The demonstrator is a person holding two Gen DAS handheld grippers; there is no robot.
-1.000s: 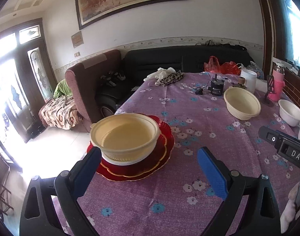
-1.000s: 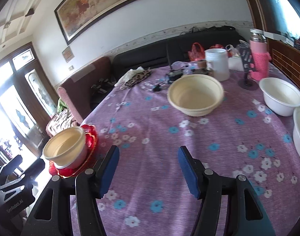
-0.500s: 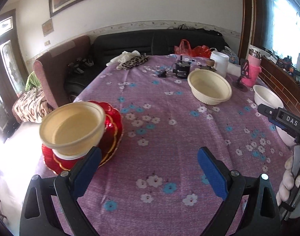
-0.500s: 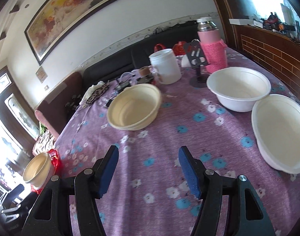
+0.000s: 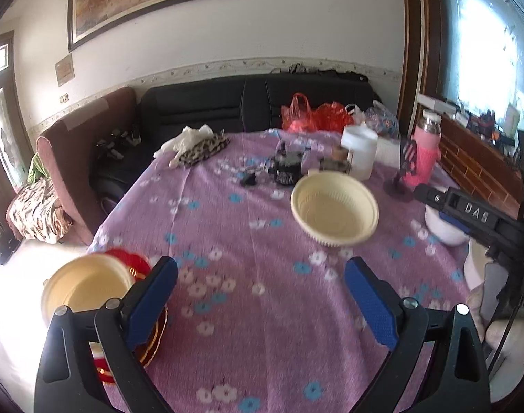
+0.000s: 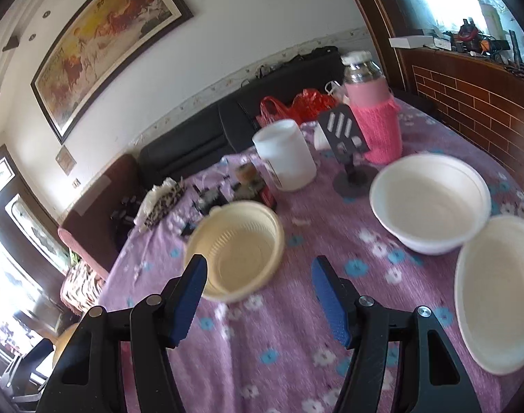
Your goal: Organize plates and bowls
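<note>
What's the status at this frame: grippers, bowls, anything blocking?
Left gripper and right gripper: jaws open, empty. Loose cream bowl on the tablecloth just ahead of right gripper; another cream bowl stacked on red plates. Nothing in the way.

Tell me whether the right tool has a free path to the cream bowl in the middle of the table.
Probably yes. The right tool is open and empty, and the cream bowl sits just ahead of its left finger with only bare tablecloth between.
</note>
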